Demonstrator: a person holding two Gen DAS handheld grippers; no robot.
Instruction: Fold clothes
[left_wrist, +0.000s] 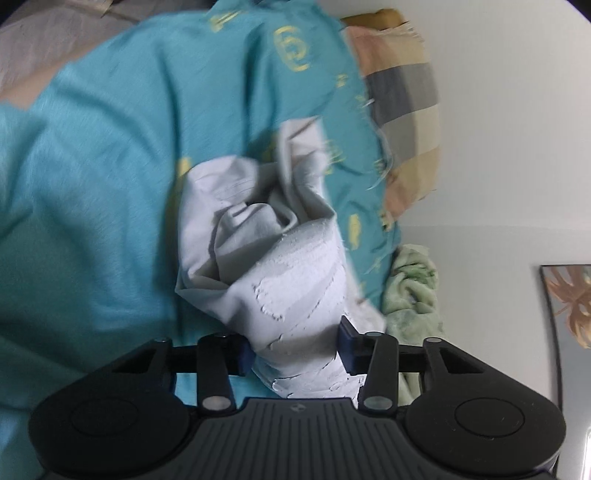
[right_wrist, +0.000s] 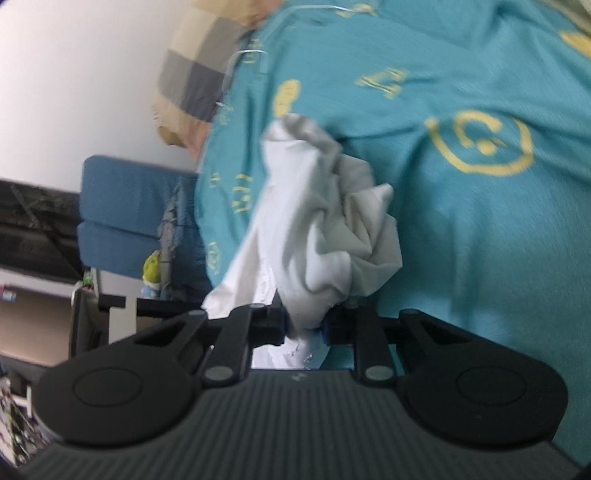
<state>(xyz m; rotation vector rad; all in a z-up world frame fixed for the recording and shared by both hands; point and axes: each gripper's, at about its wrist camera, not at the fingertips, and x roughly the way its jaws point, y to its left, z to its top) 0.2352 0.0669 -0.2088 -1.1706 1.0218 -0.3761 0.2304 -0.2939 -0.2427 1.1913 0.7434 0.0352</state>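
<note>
Both grippers, left gripper (left_wrist: 295, 354) and right gripper (right_wrist: 304, 326), pinch one crumpled white garment (left_wrist: 258, 236) above the teal bedspread (left_wrist: 92, 184) (soft, light, floppy); corners would suit better.

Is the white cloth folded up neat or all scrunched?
Scrunched. The white cloth garment bunches in deep creases above the teal printed bedsheet, pinched by the left hand-held gripper and right hand-held gripper.
</note>
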